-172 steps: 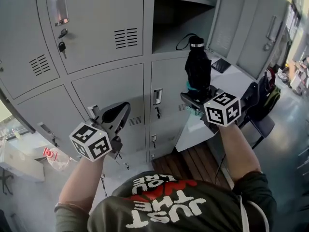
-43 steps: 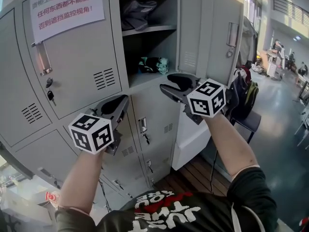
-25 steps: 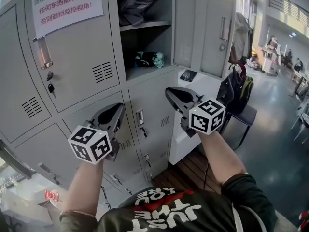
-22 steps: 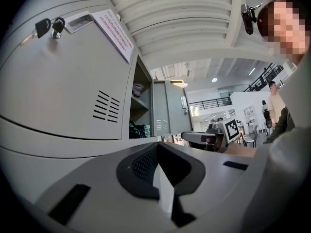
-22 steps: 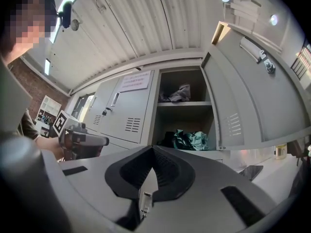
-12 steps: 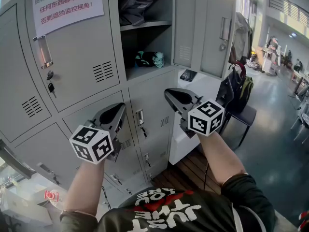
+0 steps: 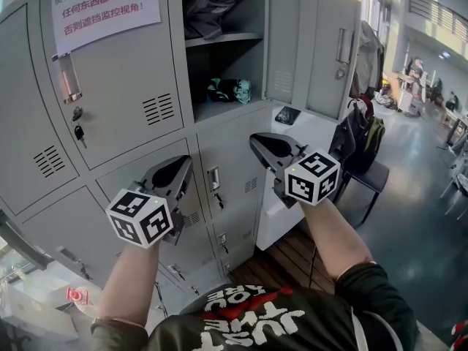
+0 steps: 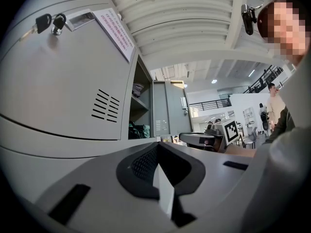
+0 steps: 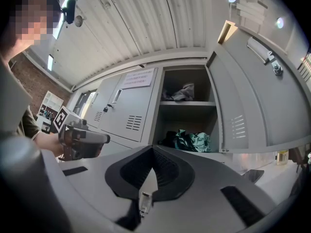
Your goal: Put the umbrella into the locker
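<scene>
The umbrella (image 7: 228,91), a black and teal bundle, lies on the lower shelf of the open locker (image 7: 191,64). It also shows in the right gripper view, the umbrella (image 9: 192,141) resting straight ahead, and small in the left gripper view, the umbrella (image 8: 137,130). My right gripper (image 7: 265,145) hovers below and in front of that shelf, shut and empty. My left gripper (image 7: 170,172) is level with it to the left, facing a closed locker door, shut with nothing in it. In their own views both the left gripper (image 8: 156,149) and the right gripper (image 9: 153,152) show jaws meeting.
The locker door (image 7: 311,42) stands swung open to the right. Crumpled cloth (image 7: 207,13) lies on the upper shelf. A paper notice (image 7: 106,6) and keys (image 7: 78,131) are on the door at left. A white table (image 7: 314,126) and a chair with a bag (image 7: 362,141) stand at right.
Several seconds ago the right gripper held the umbrella upright; now the umbrella lies in the locker and that gripper has drawn back, empty. Over the last second nothing visibly moved.
</scene>
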The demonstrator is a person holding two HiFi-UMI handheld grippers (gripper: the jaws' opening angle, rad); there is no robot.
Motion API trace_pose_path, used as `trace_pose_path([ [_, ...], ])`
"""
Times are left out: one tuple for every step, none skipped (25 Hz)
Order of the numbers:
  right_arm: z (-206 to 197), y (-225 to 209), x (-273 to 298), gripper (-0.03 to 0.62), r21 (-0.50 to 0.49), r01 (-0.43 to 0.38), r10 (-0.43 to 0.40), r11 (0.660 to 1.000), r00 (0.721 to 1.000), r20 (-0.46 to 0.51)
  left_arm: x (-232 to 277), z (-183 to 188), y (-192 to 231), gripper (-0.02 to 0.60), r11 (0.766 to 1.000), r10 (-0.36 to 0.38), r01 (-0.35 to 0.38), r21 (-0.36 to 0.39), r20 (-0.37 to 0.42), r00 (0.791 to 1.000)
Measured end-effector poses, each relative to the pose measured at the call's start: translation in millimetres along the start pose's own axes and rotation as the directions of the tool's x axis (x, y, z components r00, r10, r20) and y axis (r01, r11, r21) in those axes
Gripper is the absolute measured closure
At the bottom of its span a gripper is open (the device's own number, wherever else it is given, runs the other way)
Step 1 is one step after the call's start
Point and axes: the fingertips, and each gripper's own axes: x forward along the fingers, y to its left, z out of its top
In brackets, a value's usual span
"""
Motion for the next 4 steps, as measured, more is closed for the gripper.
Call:
trace_pose_path([
  [0.5, 0.1, 0.8, 0.565, -0.001, 0.000, 0.000, 1.000, 1.000, 0.000, -0.1, -0.1, 0.6, 0.581, 1.000, 0.000, 0.000, 0.000, 0.000, 1.000],
  [0.9, 0.1, 1.5, 0.565, -0.002, 0.000, 0.000, 1.000, 1.000, 0.000, -0.3, -0.2, 1.3, 0.581, 1.000, 0.000, 0.000, 0.000, 0.000, 1.000],
  [1.1, 0.2, 2.3, 0.565, -0.003, 0.000, 0.000, 1.000, 1.000, 0.001, -0.5, -0.2, 2.1, 0.581, 1.000, 0.000, 0.000, -0.001, 0.000, 1.000],
  [1.3, 0.3, 3.0, 0.565, -0.004, 0.000, 0.000, 1.000, 1.000, 0.001, -0.8, -0.3, 2.9, 0.581, 1.000, 0.000, 0.000, -0.002, 0.000, 1.000],
])
